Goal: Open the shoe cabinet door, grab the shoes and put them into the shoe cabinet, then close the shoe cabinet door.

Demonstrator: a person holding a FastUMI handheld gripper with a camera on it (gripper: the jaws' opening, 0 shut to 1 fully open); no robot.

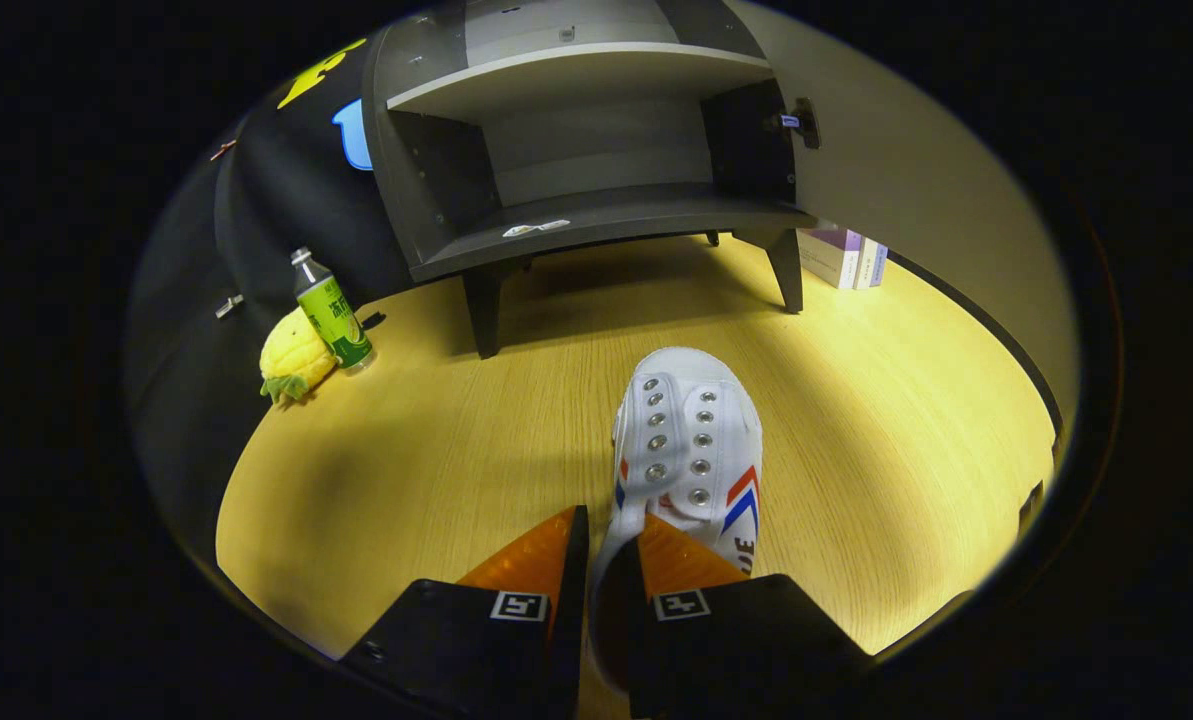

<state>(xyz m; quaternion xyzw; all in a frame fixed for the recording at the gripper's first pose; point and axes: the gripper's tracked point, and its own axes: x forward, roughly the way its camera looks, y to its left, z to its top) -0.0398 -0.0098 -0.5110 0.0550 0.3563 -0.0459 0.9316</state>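
A white canvas shoe (691,440) with metal eyelets and red and blue stripes points toward the cabinet, its toe ahead of my fingers. My gripper (611,560) is shut on the shoe's side wall near the heel: one finger is outside it, the other inside the opening. The shoe hangs a little above the wooden floor (436,450). Beyond it stands the dark grey shoe cabinet (596,215) on short legs, with two bare shelves showing. Its door (906,170) is swung open to the right.
Left of the cabinet, by the black cloth wall, stand a green bottle (332,312) and a yellow pineapple plush (294,358). A few purple and white boxes (841,255) sit behind the cabinet's right leg, beneath the open door.
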